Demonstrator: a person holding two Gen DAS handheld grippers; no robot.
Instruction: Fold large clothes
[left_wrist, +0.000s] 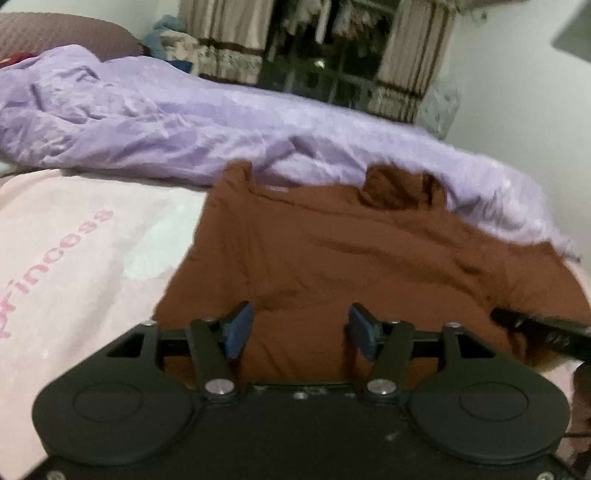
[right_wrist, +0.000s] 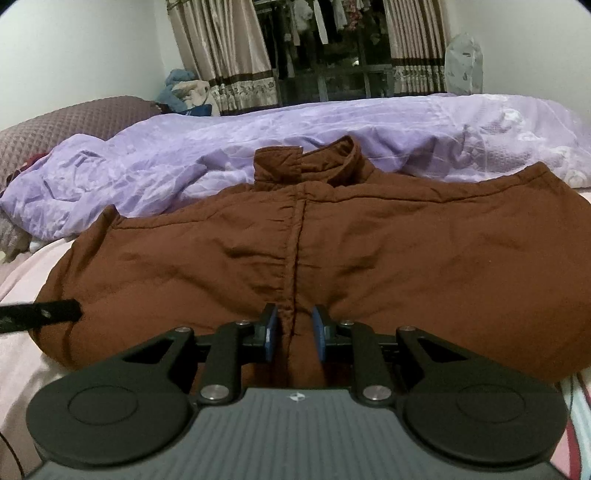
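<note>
The left gripper (left_wrist: 301, 330) was matte black, with blue pads (left_wrist: 236, 334), silver pivot screws and two round discs. The right gripper (right_wrist: 295, 332) looked alike, but had a ribbed grey top plate bearing a small emblem.

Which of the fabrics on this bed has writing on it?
The pale pink blanket, with "Princess" in darker pink letters. The crumpled lilac quilt and the brown collared jacket show no lettering.

We get dim, flat indoor light, no glare, soft shadows only. Left wrist view is motion-blurred throughout; right wrist view is sharper, grainy. Fisheye bends both at the edges, and the window (right_wrist: 328, 51) behind is dark.
</note>
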